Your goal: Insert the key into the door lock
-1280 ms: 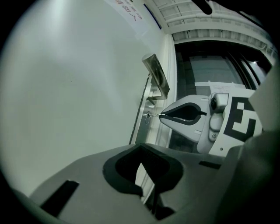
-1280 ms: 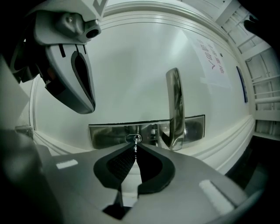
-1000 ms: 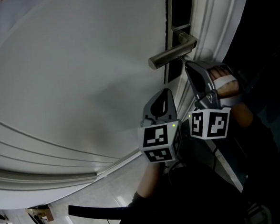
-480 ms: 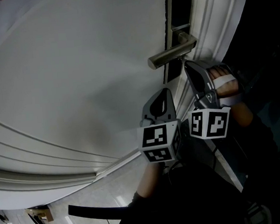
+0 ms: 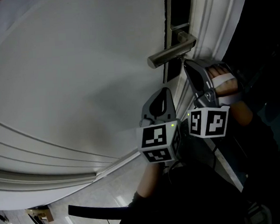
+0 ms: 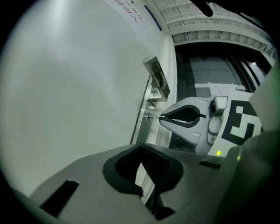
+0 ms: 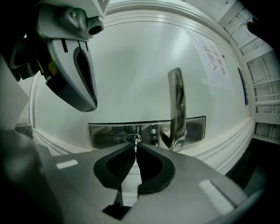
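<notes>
A white door carries a metal lock plate (image 7: pixel 105 134) with a lever handle (image 7: pixel 176 105) and a keyhole (image 7: pixel 137 138) under it. My right gripper (image 7: pixel 135 151) is shut on a small key (image 7: pixel 136 146), whose tip is at the keyhole. From the left gripper view, the right gripper (image 6: pixel 162 117) holds the key (image 6: pixel 154 117) level against the plate below the handle (image 6: pixel 156 78). In the head view, the right gripper (image 5: pixel 190 71) is just under the handle (image 5: pixel 171 52). My left gripper (image 5: pixel 166 90) hangs lower beside it, shut on nothing, its tips (image 6: pixel 146 199) meeting.
The door frame's white moulding (image 5: pixel 219 17) runs along the right of the lock. Dark space lies beyond the door edge. A person's hand (image 5: pixel 221 79) grips the right gripper. A paper notice (image 7: pixel 213 61) hangs higher on the door.
</notes>
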### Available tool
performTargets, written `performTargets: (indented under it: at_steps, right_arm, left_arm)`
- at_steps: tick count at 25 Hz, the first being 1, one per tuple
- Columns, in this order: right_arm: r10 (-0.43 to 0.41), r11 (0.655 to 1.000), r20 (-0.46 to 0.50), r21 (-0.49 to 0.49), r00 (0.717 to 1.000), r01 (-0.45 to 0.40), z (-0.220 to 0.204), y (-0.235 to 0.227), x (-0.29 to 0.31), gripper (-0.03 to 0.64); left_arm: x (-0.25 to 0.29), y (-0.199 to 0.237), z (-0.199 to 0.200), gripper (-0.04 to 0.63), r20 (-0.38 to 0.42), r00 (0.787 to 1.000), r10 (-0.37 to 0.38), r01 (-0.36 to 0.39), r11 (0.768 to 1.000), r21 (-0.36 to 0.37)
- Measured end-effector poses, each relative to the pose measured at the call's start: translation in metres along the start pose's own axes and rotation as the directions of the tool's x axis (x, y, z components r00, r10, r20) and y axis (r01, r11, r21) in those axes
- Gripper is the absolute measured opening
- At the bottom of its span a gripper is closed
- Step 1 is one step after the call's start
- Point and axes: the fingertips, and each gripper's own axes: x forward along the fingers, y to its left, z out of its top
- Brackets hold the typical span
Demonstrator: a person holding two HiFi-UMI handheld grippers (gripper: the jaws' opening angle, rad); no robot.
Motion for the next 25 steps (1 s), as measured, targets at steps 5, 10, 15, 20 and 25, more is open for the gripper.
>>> performTargets:
  at_steps: [5, 10, 15, 20, 25]
  right_arm:
    - [-0.001, 1.0, -0.003, -0.005, 1.0, 0.001, 0.0003, 0.0001, 0.0021, 0.012]
    - [-0.002, 1.0, -0.006, -0.005, 1.0, 0.002, 0.0002, 0.0001, 0.0037, 0.012]
    - [-0.001, 1.0, -0.007, -0.002, 1.0, 0.001, 0.0006, 0.0002, 0.0051, 0.012]
    - [-0.002, 1.0, -0.006, -0.004, 1.0, 0.002, 0.0006, 0.0002, 0.0058, 0.012]
    - [-0.002, 1.0, -0.004, -0.005, 1.0, 0.002, 0.0011, 0.0001, 0.0061, 0.012]
  left_arm:
    - [0.0002, 0.0005, 0.0005, 0.0, 0.001, 1.0, -0.002, 0.002, 1.0, 0.003]
    - [0.0006, 0.0028, 0.002, 0.0, 0.005, 1.0, 0.002, -0.002, 1.0, 0.007]
    - [0.0014, 0.0028, 0.001, 0.0, -0.002, 1.0, -0.002, 0.002, 1.0, 0.004]
    - [0.0023, 0.0036, 0.0047, 0.0, -0.001, 1.0, 0.003, -0.003, 1.0, -0.002]
    - [0.0032, 0.0028, 0.0044, 0.0, -0.002, 1.0, -0.002, 0.002, 1.0, -0.006]
